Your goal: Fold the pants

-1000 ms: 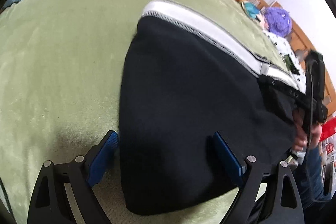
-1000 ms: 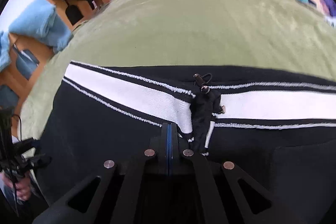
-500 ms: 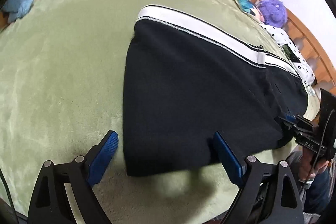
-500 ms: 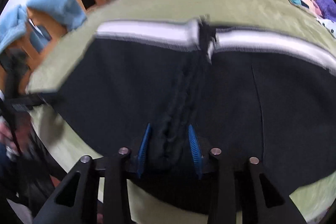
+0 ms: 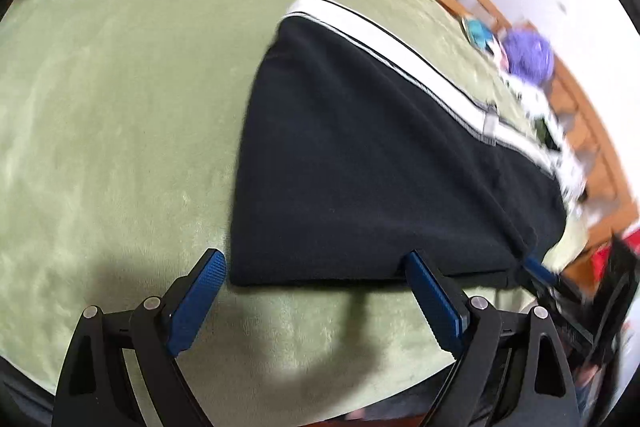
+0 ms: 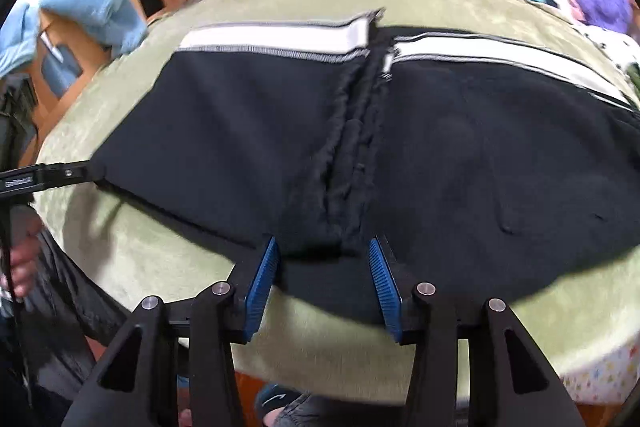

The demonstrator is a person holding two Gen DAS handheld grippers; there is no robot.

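Pants (image 6: 460,155) lie folded flat on the green blanket (image 5: 120,99), where a second ago their waistband end was bunched up near the right gripper (image 6: 324,267). That gripper was then clamped tight, its blue pads together over the white stripe beside the drawstring; its jaws have just been opening and now stand partly apart, drawn back to the near edge of the pants. The puckered black waistband (image 6: 352,147) runs down between the blue pads (image 6: 262,277), but the pads do not press on it.

In the left wrist view the pants showed their near edge curling under the left gripper (image 5: 316,269) a second ago; now that edge lies straight just beyond the fingertips, and more blanket shows between it and the gripper. The left gripper's jaws stand wide, as they did then, with nothing between them, the left pad clear of the pants' corner and the right pad at the edge of the fabric.

The pants are black fleece-like cloth with a broad white stripe (image 6: 280,39), edged in grey stitching, along the far side. The waistband crosses the cloth from the stripe to the near edge, dividing it into two dark panels. The right-hand panel shows a few shallow creases; the left one looks smooth.
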